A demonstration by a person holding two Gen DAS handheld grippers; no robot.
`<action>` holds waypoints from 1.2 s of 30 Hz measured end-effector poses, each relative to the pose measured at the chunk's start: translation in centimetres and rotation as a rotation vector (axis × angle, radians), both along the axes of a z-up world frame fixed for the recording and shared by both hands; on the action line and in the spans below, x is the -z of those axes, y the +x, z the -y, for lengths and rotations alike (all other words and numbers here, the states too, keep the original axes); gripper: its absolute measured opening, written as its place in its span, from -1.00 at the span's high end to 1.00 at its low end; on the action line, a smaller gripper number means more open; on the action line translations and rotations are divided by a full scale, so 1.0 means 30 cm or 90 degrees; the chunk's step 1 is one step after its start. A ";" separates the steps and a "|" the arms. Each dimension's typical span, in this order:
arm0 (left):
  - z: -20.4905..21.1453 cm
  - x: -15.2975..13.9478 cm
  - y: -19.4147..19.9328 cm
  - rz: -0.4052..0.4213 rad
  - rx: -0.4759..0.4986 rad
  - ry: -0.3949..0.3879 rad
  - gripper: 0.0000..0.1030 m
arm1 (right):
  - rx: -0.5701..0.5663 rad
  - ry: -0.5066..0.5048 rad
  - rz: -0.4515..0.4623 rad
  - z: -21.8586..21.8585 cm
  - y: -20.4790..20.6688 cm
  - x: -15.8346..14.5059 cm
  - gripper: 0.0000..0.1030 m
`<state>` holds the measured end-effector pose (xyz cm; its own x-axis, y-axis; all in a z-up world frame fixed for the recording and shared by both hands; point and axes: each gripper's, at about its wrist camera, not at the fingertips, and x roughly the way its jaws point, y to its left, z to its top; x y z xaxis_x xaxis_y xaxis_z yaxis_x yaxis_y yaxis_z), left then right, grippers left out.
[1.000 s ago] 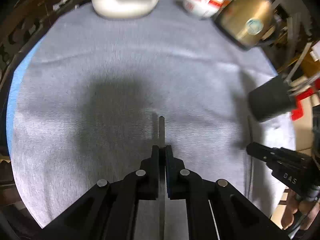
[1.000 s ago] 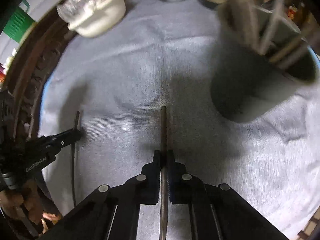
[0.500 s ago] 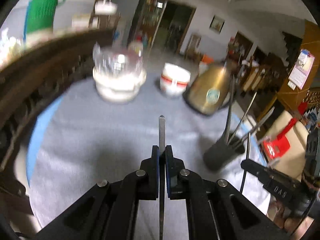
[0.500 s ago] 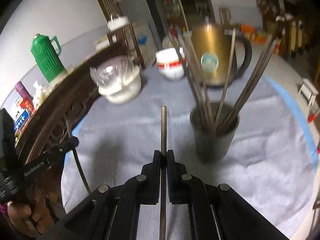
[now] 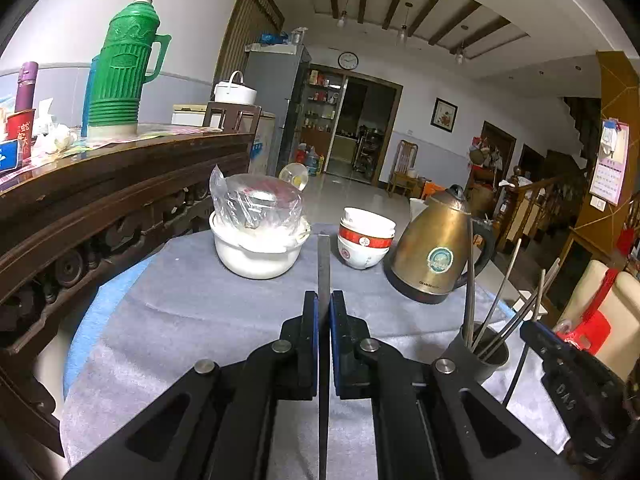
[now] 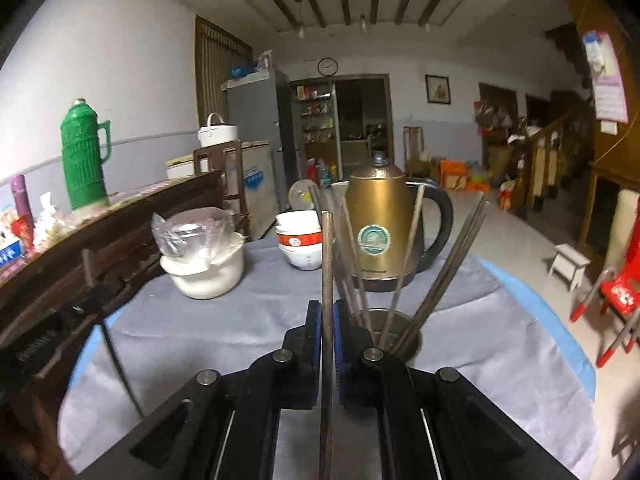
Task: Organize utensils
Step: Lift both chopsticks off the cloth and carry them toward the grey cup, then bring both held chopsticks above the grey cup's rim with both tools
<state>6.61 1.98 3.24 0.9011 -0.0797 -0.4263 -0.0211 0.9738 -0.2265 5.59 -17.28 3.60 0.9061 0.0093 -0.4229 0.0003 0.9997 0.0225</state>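
My left gripper (image 5: pixel 324 300) is shut on a dark chopstick (image 5: pixel 323 256) that points forward above the grey tablecloth (image 5: pixel 192 320). To its right stands a dark holder cup (image 5: pixel 482 354) with several chopsticks (image 5: pixel 470 280) upright in it. My right gripper (image 6: pixel 327 312) is shut on a brown chopstick (image 6: pixel 327 256), and the cup (image 6: pixel 404 338) sits just beyond it, slightly to the right. Each view shows the other gripper at its edge, the right one (image 5: pixel 534 334) and the left one (image 6: pixel 94 300), each with its thin chopstick hanging down.
At the table's far side stand a white pot (image 5: pixel 258 252) with a plastic-wrapped lid, stacked red-and-white bowls (image 5: pixel 364 242) and a gold kettle (image 5: pixel 436 252). A carved wooden sideboard (image 5: pixel 100 200) with a green thermos (image 5: pixel 120 68) runs along the left. A red chair (image 6: pixel 620 288) stands at the right.
Both grippers rose from close over the cloth and tipped up from pointing down to nearly level. Each keeps its chopstick. The room and the far objects came into view.
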 end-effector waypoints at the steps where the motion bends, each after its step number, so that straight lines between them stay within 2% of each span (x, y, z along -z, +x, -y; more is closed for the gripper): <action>1: -0.001 0.000 -0.010 0.006 -0.004 0.004 0.89 | 0.001 -0.005 -0.002 0.001 -0.005 0.013 0.88; 7: -0.003 -0.007 -0.062 0.023 0.001 0.018 0.88 | -0.005 -0.021 0.001 0.020 -0.086 0.032 0.88; 12: -0.024 -0.019 -0.136 0.035 0.006 0.010 0.87 | 0.000 -0.011 0.007 0.064 -0.165 0.017 0.88; 17: -0.024 -0.024 -0.159 0.033 0.009 0.003 0.88 | 0.017 0.004 0.042 0.077 -0.115 -0.035 0.88; 20: -0.020 -0.024 -0.163 0.031 0.006 0.005 0.88 | 0.019 -0.019 0.070 0.044 -0.062 -0.046 0.88; 25: -0.012 -0.023 -0.166 0.032 0.004 0.004 0.88 | 0.025 -0.041 0.072 0.024 -0.020 0.029 0.88; 31: 0.000 -0.026 -0.165 0.029 0.012 0.005 0.89 | 0.027 -0.049 0.095 0.049 -0.099 0.020 0.87; 36: 0.000 -0.030 -0.179 0.030 0.016 0.005 0.89 | 0.011 -0.040 0.090 0.084 -0.187 -0.009 0.87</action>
